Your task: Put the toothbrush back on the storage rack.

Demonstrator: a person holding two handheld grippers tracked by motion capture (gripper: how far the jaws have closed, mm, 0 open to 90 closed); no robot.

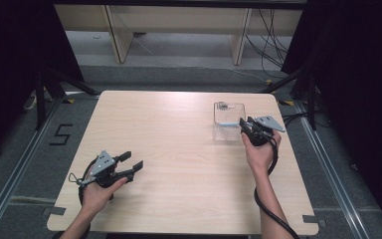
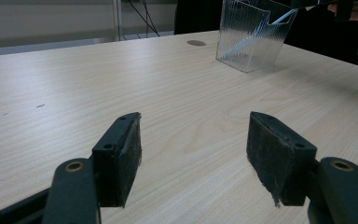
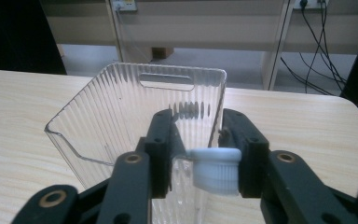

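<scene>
Even overhead light, soft shadows, dark surroundings; near tongs slightly blurred, mild glare.

Bare wooden table; desk legs and cables behind

The tabletop is pale wood-grain, smooth and matt. The box on it is clear ribbed plastic with a glossy shine, and the toothbrush in it has a matt white plastic head. The tongs look like matt black plastic with rough, worn pads.
</scene>
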